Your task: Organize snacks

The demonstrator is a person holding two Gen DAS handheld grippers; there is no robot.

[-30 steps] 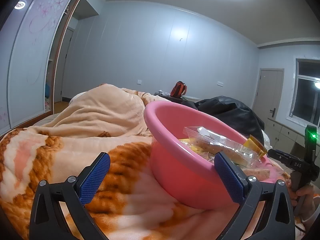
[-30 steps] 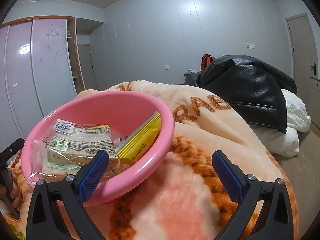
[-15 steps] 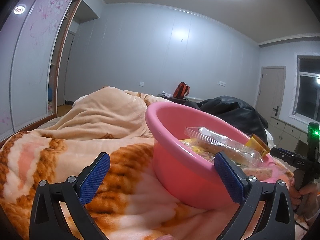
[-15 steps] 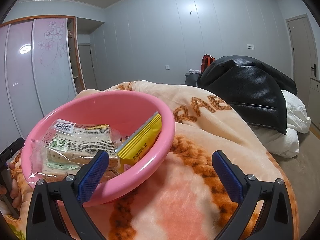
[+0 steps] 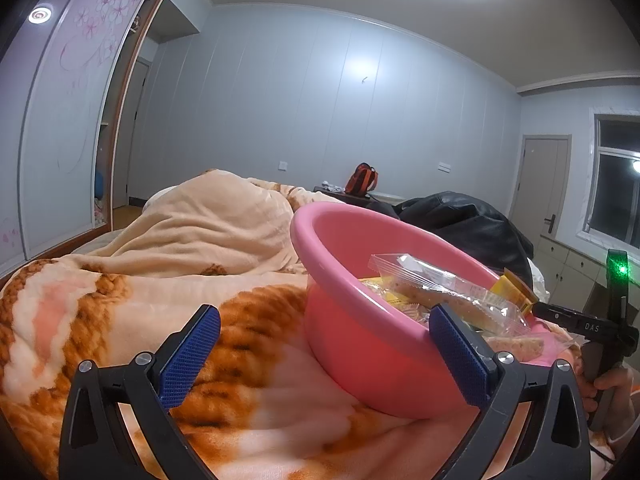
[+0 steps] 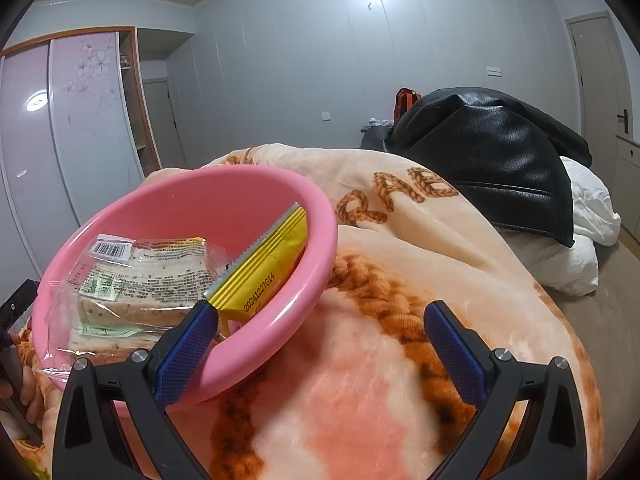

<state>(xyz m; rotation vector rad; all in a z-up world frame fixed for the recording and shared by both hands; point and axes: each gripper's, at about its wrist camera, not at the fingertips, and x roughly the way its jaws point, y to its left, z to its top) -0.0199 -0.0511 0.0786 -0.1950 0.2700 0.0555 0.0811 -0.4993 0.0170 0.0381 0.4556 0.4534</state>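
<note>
A pink plastic basin sits tilted on an orange and cream blanket. Inside lie a clear wrapped bread slice, a yellow snack packet leaning on the rim, and other small packets underneath. My left gripper is open in front of the basin's left side, holding nothing. My right gripper is open at the basin's right side, its left finger just in front of the rim, empty. The right tool shows at the left wrist view's right edge, held by a hand.
A black leather jacket lies on the bed beyond the blanket, with white bedding to its right. A bunched beige blanket rises behind the basin. A wardrobe stands at the left, a door and window at the right.
The left wrist view has tipped and drifted slightly, so the basin sits a touch differently in frame. The right gripper and the snacks have barely moved.
</note>
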